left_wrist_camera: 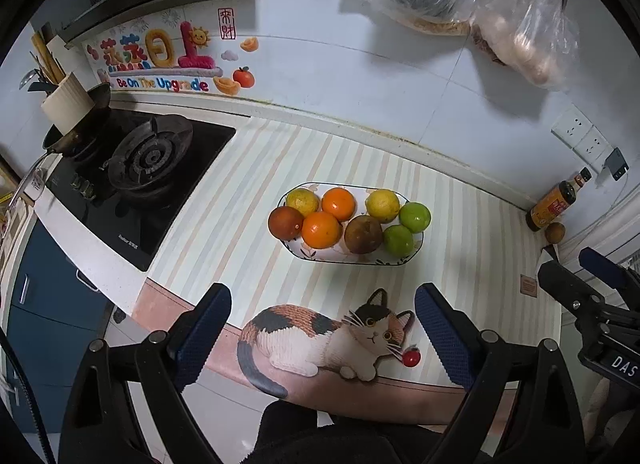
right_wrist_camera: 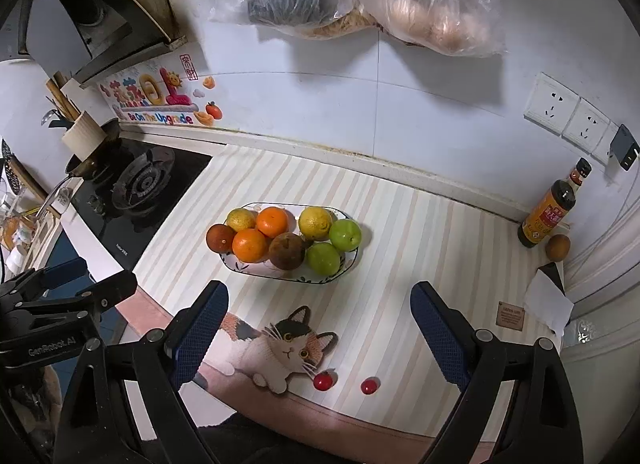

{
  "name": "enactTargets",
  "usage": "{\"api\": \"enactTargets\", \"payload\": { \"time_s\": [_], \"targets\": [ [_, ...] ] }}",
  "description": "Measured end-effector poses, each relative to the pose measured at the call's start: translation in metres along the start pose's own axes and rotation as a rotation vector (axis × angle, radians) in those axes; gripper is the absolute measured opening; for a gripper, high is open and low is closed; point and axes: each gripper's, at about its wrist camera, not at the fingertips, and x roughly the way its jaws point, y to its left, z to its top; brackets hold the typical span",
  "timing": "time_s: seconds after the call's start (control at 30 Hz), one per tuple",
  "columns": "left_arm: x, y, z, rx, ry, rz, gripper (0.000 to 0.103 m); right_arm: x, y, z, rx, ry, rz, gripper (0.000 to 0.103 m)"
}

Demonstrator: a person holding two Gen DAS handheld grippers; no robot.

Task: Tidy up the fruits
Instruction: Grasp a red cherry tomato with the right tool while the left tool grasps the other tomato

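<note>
Plate (right_wrist_camera: 348, 264): eight fruits gathered, kept from rolling; two cherry tomatoes (right_wrist_camera: 323, 380) loose nearer; left hand-held gripper (left_wrist_camera: 323, 338) and right hand-held gripper (right_wrist_camera: 319, 334) apart, empty.

Home kitchen, gas hob (left_wrist_camera: 140, 179), tiled wall (left_wrist_camera: 360, 75), sauce bottle (right_wrist_camera: 550, 209)

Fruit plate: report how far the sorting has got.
Done: eight fruits sit grouped on the plate, oranges left, green ones right. In hand: nothing; the left hand-held gripper and right hand-held gripper are both open and empty above the mat. Possibly left: two small red fruits near the front edge and a brown fruit beside the bottle.
</note>
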Motion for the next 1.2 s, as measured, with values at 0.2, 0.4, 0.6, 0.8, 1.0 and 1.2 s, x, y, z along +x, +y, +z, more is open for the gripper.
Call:
{"api": "enactTargets", "payload": {
  "time_s": [0.2, 0.4, 0.6, 0.8, 1.0, 1.2],
  "targets": [
    [-0.002, 0.0, -0.001, -0.007, 0.001, -0.006, 0.094, 0.003, -0.005, -0.002, 0.02, 0.008, 0.022, 0.095],
    [0.019, 0.0, -0.002, -0.019, 0.047, -0.023, 0.1, 0.035, -0.027, -0.01, 0.084, 0.095, 0.041, 0.095],
    [0.072, -0.016, -0.012, 0.023, 0.148, -0.011, 0.103, 0.11, -0.069, -0.05, 0.17, 0.295, 0.038, 0.095],
    [0.149, -0.046, -0.039, 0.092, 0.335, -0.019, 0.103, 0.193, -0.111, -0.115, 0.286, 0.508, 0.062, 0.072],
    [0.21, -0.07, -0.072, 0.141, 0.512, -0.037, 0.103, 0.242, -0.125, -0.161, 0.356, 0.616, 0.094, 0.056],
    [0.235, -0.084, -0.089, 0.149, 0.586, -0.067, 0.103, 0.257, -0.122, -0.179, 0.351, 0.634, 0.105, 0.032]
  ]
}}
